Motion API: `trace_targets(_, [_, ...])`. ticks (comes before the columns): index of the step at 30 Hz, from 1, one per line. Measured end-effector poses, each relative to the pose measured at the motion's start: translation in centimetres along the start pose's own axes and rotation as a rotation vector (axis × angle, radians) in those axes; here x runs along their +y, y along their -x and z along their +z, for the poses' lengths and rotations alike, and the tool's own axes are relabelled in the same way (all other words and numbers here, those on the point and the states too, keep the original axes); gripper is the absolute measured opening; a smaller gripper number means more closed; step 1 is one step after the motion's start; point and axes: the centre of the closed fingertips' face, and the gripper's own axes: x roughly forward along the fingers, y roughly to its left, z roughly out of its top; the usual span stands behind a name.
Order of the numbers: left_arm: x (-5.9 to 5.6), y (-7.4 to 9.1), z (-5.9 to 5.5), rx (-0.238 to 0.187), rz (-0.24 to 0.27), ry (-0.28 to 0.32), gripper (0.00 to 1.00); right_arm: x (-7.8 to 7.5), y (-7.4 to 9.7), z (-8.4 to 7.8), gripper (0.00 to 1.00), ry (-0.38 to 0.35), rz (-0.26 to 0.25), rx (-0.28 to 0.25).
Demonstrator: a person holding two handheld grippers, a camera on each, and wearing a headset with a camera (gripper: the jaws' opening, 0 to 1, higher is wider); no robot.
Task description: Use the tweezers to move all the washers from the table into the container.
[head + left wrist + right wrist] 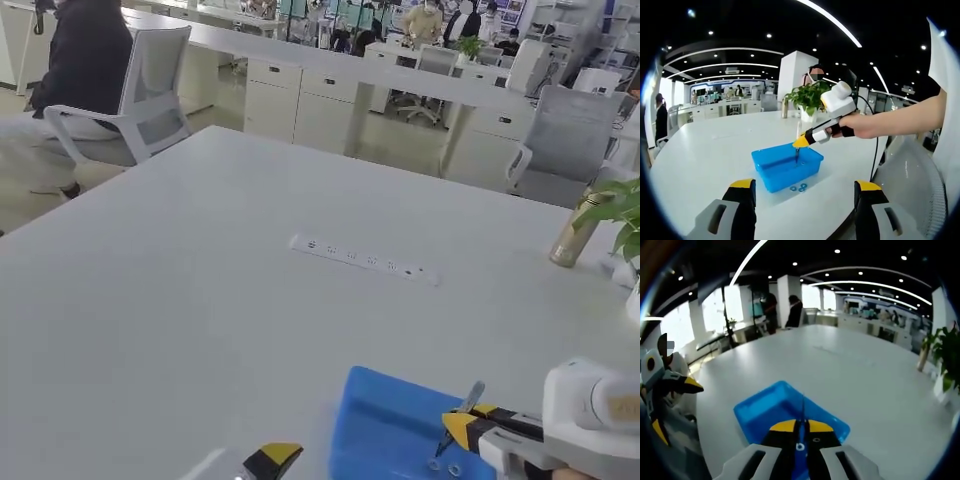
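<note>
The right claw (801, 429) is clamped on the tweezers (802, 407), whose tips point down over the blue container (765, 412). The left claw (806, 183) gapes wide, empty — three washers (798, 188) lie on the bench (705, 150) just beside the container.

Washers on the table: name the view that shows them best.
Left gripper view: three washers lie plainly beside the blue container. Head view: washers small and blurred by the tweezers. Right gripper view: container and tweezers.

Glossy blue plastic container (785, 167), smooth matt white table (200, 300), metal tweezers (797, 155)
</note>
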Motion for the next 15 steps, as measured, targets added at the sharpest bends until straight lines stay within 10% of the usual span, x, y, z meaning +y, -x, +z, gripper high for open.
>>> trace_targets(15, [0.0,-0.1,-0.1,0.004,-0.003,0.0,0.81,2.1,2.4,2.5,0.03,0.012,0.021,-0.079])
